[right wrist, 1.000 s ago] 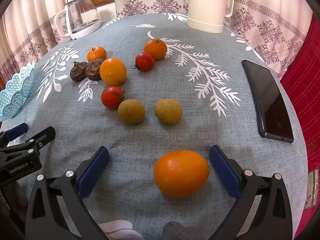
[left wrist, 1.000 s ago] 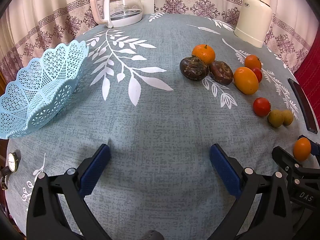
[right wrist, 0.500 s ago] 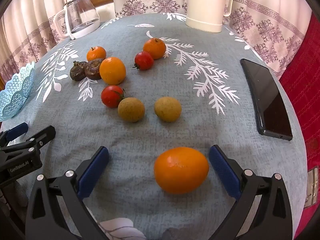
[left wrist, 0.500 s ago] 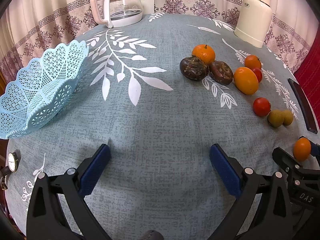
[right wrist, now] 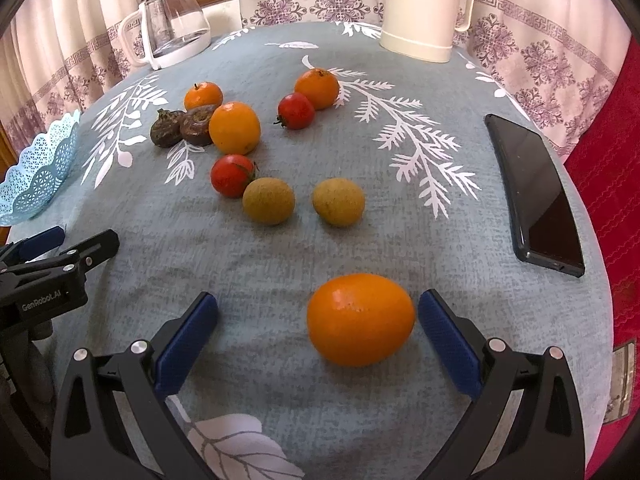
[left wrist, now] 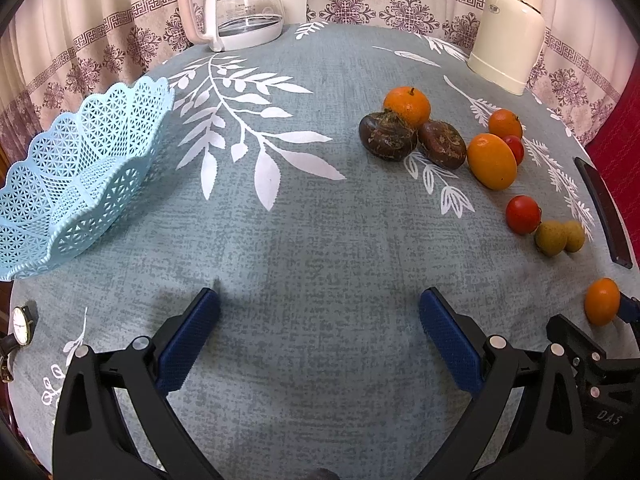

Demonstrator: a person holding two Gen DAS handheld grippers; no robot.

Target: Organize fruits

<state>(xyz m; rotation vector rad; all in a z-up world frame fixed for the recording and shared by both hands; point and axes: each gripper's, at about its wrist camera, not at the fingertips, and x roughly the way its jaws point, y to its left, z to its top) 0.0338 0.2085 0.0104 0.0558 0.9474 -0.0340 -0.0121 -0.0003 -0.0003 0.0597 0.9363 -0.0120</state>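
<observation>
On my left gripper (left wrist: 318, 312) the jaws are spread wide and hold nothing; only bare tablecloth (left wrist: 312, 240) lies between the blue pads. To its left the light blue lattice basket (left wrist: 76, 176) sits at the table edge, with no fruit visible in the part I can see, and a wristwatch (left wrist: 20, 326) lies just below it near the rim.

On my right gripper (right wrist: 318, 312) the jaws are just as wide. An orange oval fruit (right wrist: 360, 318) lies on the cloth between them, close against the right pad (right wrist: 444, 328) and well clear of the left one; I cannot tell whether the pad touches it.

Beyond it, from left to right in the right wrist view: two dark brown water chestnuts (right wrist: 182, 126) touching each other, a small tangerine (right wrist: 203, 96) behind them, a second orange oval fruit (right wrist: 235, 128) against the right chestnut, a red cherry tomato (right wrist: 232, 175) touching a tan longan (right wrist: 269, 201), a second longan (right wrist: 338, 202) apart from it, and another tomato (right wrist: 296, 111) against a tangerine (right wrist: 317, 88).

A black phone (right wrist: 534, 194) lies face up at the right. At the far edge stand a glass kettle (right wrist: 172, 26) and a cream thermos jug (right wrist: 420, 8), with patterned curtains (right wrist: 540, 52) behind and red fabric (right wrist: 608, 184) on the right.
</observation>
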